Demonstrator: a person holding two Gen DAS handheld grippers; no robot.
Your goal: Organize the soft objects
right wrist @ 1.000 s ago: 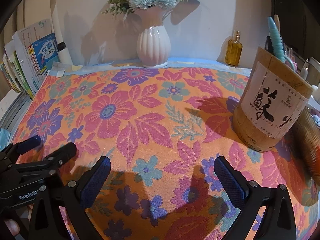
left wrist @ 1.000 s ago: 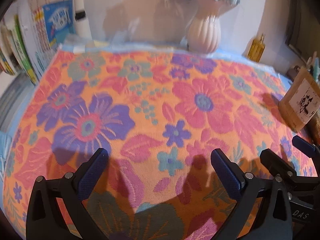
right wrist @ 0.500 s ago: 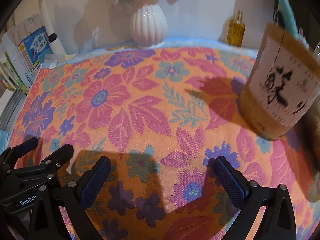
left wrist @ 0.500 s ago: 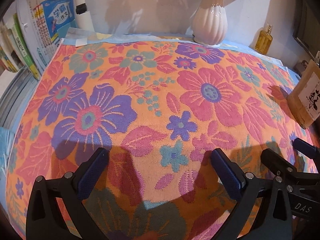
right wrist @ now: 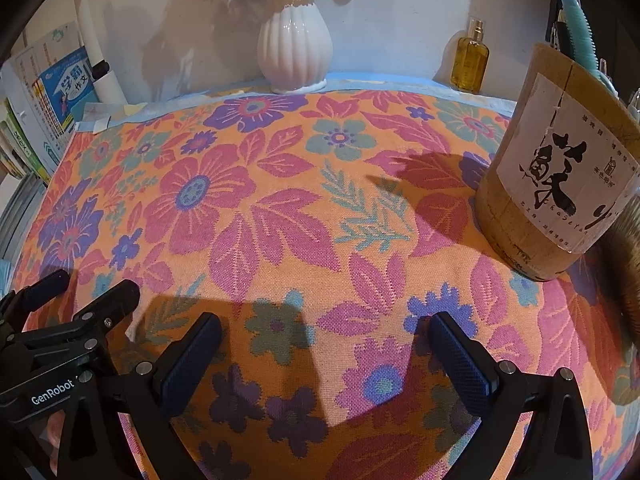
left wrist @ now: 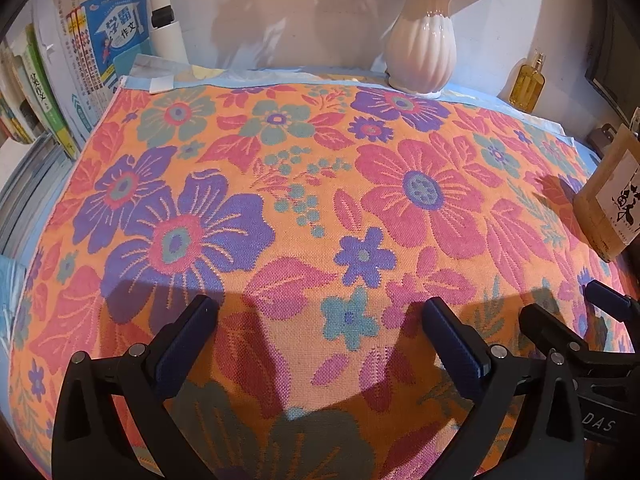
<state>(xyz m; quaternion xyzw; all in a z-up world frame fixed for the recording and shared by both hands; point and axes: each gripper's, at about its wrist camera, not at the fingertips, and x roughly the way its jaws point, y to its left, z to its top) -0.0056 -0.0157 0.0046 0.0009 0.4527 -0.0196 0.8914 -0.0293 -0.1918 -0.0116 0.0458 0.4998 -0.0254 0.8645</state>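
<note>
Floral towel [left wrist: 304, 184] lies spread flat across the table, from the pink vase [left wrist: 420, 56] toward both grippers. Left gripper [left wrist: 316, 332] and right gripper [right wrist: 324, 344] hover side by side above its near part, jaws wide, holding nothing. Folding cleanly likely means pinching matching near corners, lifting evenly, and avoiding the bamboo holder [right wrist: 560, 168].

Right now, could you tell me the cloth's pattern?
Orange cloth with pink, purple and teal flowers; left wrist view.

The setting is presenting as a home study corner. A floral cloth [left wrist: 320, 184] is covering the tabletop, with schoolbooks [left wrist: 80, 68] leaning at the left edge. A ribbed vase [right wrist: 294, 50] of flowers, an amber bottle [right wrist: 470, 62] and a bamboo holder [right wrist: 556, 168] carrying pens are standing along the wall side.
</note>
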